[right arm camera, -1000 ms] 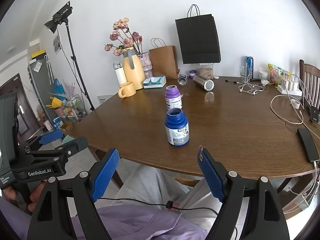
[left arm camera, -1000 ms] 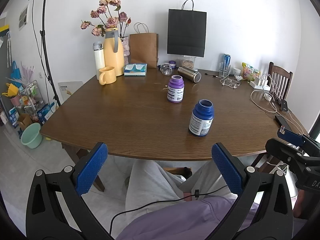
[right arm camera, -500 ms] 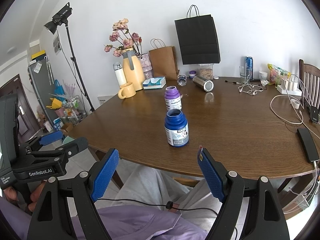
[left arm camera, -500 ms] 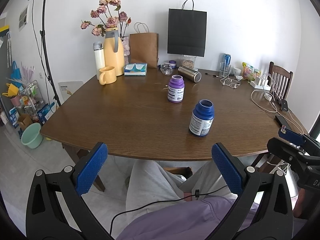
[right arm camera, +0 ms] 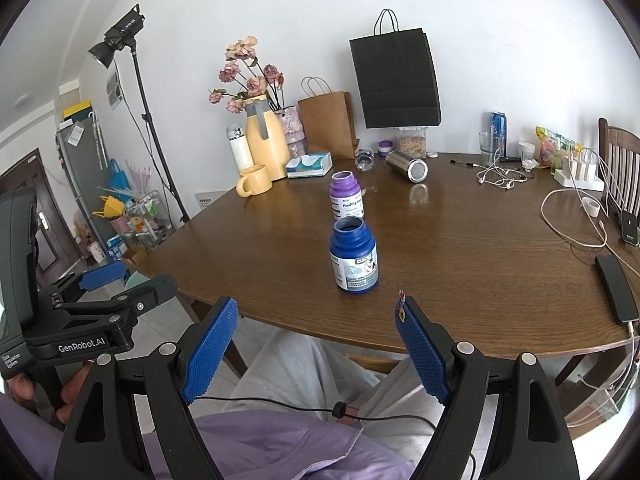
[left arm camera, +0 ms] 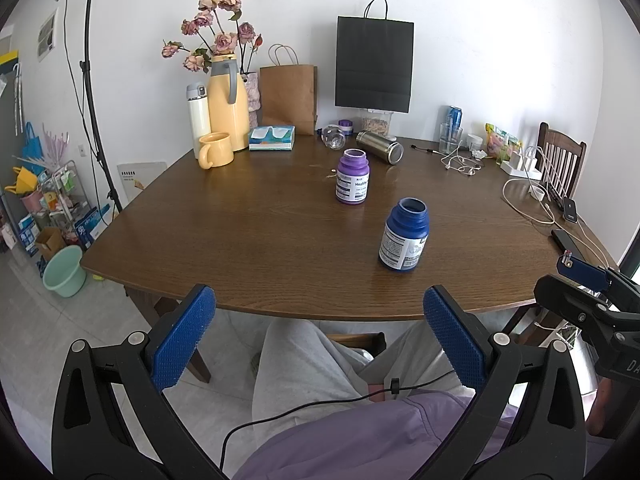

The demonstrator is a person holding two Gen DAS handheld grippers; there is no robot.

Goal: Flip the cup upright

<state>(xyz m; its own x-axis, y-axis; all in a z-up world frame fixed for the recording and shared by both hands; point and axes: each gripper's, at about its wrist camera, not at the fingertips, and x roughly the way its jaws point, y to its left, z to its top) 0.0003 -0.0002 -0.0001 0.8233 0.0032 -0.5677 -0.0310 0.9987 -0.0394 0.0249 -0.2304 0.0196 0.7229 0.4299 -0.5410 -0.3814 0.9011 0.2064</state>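
While hanging low and short of the blue bottle (left arm camera: pixel 404 236), off the near edge of the table (left arm camera: pixel 240 240), shows the left gripper (left arm camera: pixel 317 292) spread wide, with nothing between its blue pads (left arm camera: pixel 182 340). Shows the right gripper (right arm camera: pixel 316 303) the same way: gaping fully, clasping nothing, aimed almost straight at the blue bottle yet well apart from it. Places both over a lap in grey trousers (left arm camera: pixel 304 364), nearer than the blue bottle.

Finds the steel cup (left arm camera: pixel 379 152) lying on its side, well beyond the blue bottle and touched by neither tool. Turns one round end toward the near right; cannot tell whether mouth or base.

Stands upright and lidless, as for the blue bottle itself. Puts the purple bottle (left arm camera: pixel 352 178), also upright and lidless, a little beyond the blue bottle and between it and the steel cup. Leaves a clear glass (left arm camera: pixel 333 137) on its side, farther still from the blue bottle, just left of the steel cup. Sets a yellow mug (left arm camera: pixel 216 150) upright far beyond and to the left of the blue bottle.
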